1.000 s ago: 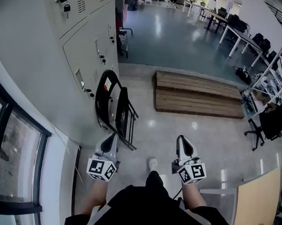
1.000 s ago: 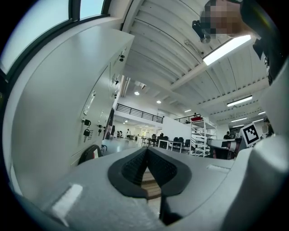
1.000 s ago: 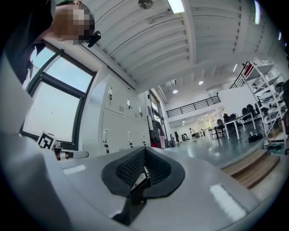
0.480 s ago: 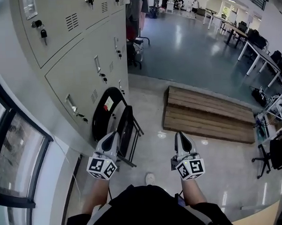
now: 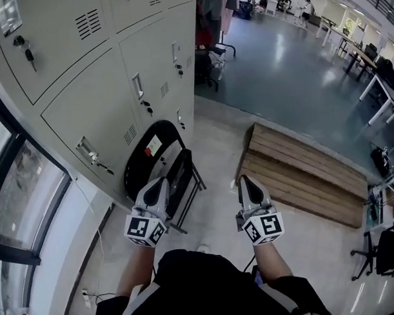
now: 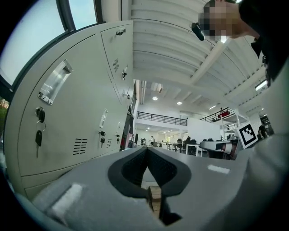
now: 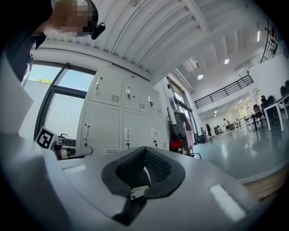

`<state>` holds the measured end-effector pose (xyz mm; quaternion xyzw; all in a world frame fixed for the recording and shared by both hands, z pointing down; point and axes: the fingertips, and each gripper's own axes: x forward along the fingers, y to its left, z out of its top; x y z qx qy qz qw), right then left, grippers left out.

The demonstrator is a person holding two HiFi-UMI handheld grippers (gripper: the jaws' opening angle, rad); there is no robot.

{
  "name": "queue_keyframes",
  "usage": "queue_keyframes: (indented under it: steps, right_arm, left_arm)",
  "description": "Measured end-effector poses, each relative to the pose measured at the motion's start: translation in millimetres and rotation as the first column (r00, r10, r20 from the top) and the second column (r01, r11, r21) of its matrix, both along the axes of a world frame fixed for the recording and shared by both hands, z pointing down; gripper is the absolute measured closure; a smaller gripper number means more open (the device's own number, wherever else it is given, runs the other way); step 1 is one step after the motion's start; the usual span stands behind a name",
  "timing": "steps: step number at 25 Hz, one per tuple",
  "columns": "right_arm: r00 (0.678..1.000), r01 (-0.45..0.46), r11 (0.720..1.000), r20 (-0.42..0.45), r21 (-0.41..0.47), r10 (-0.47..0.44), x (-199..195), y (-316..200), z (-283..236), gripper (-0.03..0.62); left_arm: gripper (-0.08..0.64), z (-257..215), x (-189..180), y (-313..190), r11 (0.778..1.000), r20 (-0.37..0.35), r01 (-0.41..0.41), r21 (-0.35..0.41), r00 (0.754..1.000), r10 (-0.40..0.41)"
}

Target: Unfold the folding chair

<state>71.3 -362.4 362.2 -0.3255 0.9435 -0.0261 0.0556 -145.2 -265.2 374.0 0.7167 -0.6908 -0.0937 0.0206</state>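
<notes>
Nearer than a second ago: the folding chair [image 5: 144,163] sits lower and larger in the head view. The wooden platform [image 5: 301,176] has slid to the right, and both grippers have closed in on the chair.

1. Folding chair: black frame, seat and back. It is folded flat, standing on the pale floor [image 5: 216,140] and leaning against the foot of the grey lockers [image 5: 98,99]. A pale label with a red mark is on its rounded back. Not yet unfolded.

2. Left gripper [image 5: 161,181]: grey body with a marker cube at the rear. Its jaws are pressed together with nothing between them. In the head view its tip overlaps the chair's lower seat edge; whether it touches cannot be told.

3. Right gripper [image 5: 243,180]: same pattern, jaws pressed together and empty. It is over bare floor between the chair and the wooden platform, apart from both.

4. Lockers: several doors with vents and handles. Keys [image 5: 27,53] hang from the lock of the upper-left door.

5. Wooden platform: low, slatted and stepped, on the floor to the right of the chair, well apart from it.

6. Window [image 5: 21,205]: dark frame, left of the lockers.

7. Office chair [image 5: 381,257]: black, at the lower right edge.

8. Person: black clothing and bare forearms. A pale shoe tip [image 5: 201,249] shows between the arms.
</notes>
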Motion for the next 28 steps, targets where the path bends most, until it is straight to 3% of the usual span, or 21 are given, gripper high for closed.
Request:
queue_keyframes:
  steps: [6,10,14,18,22,24,28]
  right_arm:
    - [0.995,0.103,0.994,0.019,-0.043,-0.102,-51.5,-26.8,10.5,0.588]
    - [0.975,0.22,0.967,0.059,-0.126,-0.214,-111.5,-21.9,24.1,0.588]
    - [0.96,0.279,0.942,0.025,-0.188,-0.279,-149.0,-16.5,51.9,0.588]
    - [0.958,0.276,0.921,-0.002,-0.275,-0.288,-169.7,-18.2,88.7,0.588]
    - [0.938,0.31,0.879,-0.037,-0.363,-0.346,-193.3,-9.7,131.2,0.587]
    - [0.92,0.332,0.854,-0.064,-0.402,-0.387,-203.7,-2.2,151.8,0.547]
    - [0.909,0.32,0.831,-0.099,-0.455,-0.404,-220.9,4.9,183.4,0.535]
  left_arm:
    - [0.555,8.2,-34.1,7.4,0.992,0.017,0.119,-0.041,0.993,-0.118]
    - [0.555,18.8,-68.0,33.9,0.968,0.045,0.228,-0.105,0.973,-0.224]
    - [0.555,38.9,-91.7,46.8,0.943,0.064,0.294,-0.154,0.956,-0.288]
    - [0.555,51.9,-105.8,53.1,0.925,0.079,0.336,-0.18,0.942,-0.326]
    - [0.553,84.2,-116.8,60.8,0.904,0.046,0.328,-0.274,0.943,-0.329]
    - [0.52,98.3,-118.1,66.2,0.895,0.029,0.313,-0.316,0.947,-0.321]
    - [0.459,127.0,-129.2,71.1,0.859,0.031,0.311,-0.408,0.944,-0.327]
